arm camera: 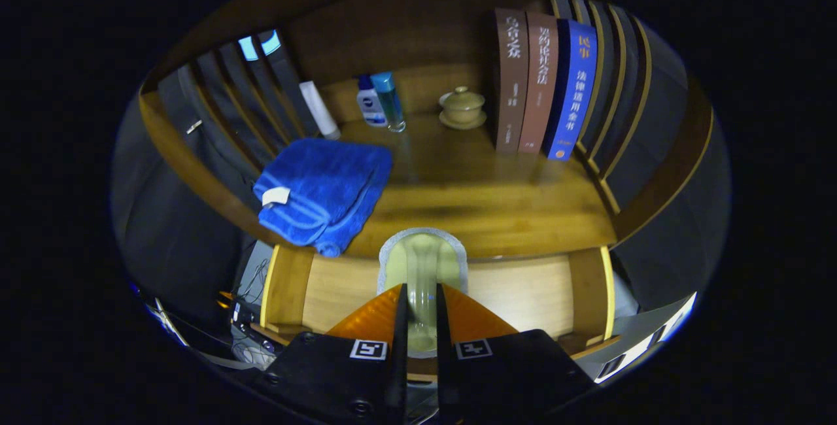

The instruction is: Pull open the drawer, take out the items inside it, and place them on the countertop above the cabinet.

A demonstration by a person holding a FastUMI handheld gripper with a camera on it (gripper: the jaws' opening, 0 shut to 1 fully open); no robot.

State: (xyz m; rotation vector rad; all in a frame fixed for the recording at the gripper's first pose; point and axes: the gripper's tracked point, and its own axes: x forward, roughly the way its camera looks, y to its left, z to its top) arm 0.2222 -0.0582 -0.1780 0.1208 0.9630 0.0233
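Jaws [422,310] pinch a pale green brush [422,268] by its slim handle, its grey-rimmed head lifted just at the front edge of the table [484,196]. Open drawer [523,291] sits below, right under the fingers. Straight ahead the wood is bare, room enough; a folded blue towel [324,193] overhangs the left edge, bottles [382,101] and a lidded cup [462,108] stand far back, books [543,82] line the right.
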